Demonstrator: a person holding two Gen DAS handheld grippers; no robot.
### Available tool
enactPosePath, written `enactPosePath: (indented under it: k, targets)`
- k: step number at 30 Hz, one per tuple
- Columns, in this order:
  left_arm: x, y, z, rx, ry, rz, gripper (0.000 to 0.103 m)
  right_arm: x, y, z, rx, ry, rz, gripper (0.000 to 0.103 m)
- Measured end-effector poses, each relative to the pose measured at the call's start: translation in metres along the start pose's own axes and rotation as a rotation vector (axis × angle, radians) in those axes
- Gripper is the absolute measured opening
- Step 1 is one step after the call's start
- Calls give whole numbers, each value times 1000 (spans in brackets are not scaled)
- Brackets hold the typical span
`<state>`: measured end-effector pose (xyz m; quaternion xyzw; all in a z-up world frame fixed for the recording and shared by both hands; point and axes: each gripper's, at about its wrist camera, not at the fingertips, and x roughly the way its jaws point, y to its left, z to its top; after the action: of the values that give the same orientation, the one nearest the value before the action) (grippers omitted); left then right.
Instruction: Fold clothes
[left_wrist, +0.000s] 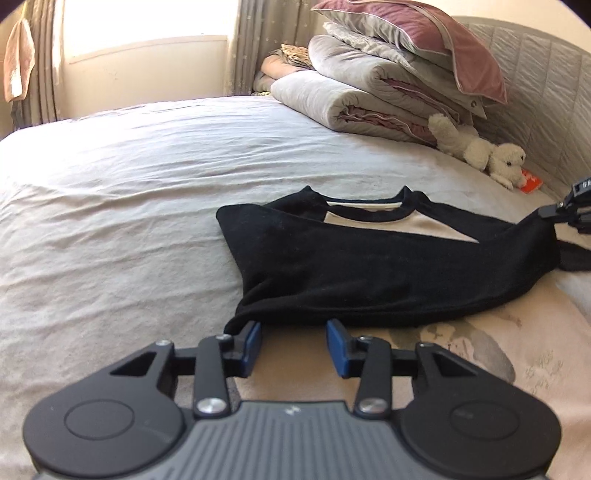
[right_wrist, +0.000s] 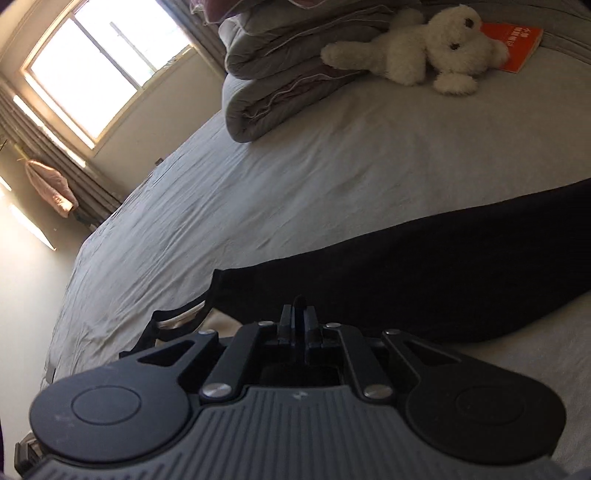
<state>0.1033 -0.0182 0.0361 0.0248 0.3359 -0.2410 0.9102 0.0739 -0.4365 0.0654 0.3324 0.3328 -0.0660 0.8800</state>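
A black and cream shirt (left_wrist: 351, 258) lies on the bed, its black sleeves folded across the cream chest. My left gripper (left_wrist: 293, 334) is open, its blue pads just at the shirt's near black edge, holding nothing. My right gripper (right_wrist: 298, 314) is shut on a pinch of the shirt's black cloth (right_wrist: 424, 273). In the left wrist view it (left_wrist: 554, 212) holds the shirt's far right corner slightly raised.
The grey bed sheet (left_wrist: 110, 192) spreads to the left. Folded quilts and a pillow (left_wrist: 388, 81) are stacked at the headboard, with a white plush dog (right_wrist: 417, 48) and an orange book (right_wrist: 517, 44) beside them. A window (right_wrist: 96, 74) is beyond.
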Motion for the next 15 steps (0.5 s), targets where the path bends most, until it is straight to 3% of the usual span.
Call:
enactPosePath:
  k: [2, 6, 12, 15]
  targets:
    - [0, 1, -1, -5, -3, -3, 41, 5, 3, 2, -20, 14, 13, 9]
    - [-2, -1, -1, 6, -6, 2, 41, 7, 6, -2, -79, 50, -44, 37]
    - [-2, 3, -1, -25, -17, -12, 41, 6, 1, -15, -116, 109, -80, 48]
    - [-1, 5, -1, -39, -19, -17, 41, 11, 6, -25, -144, 162, -110, 49]
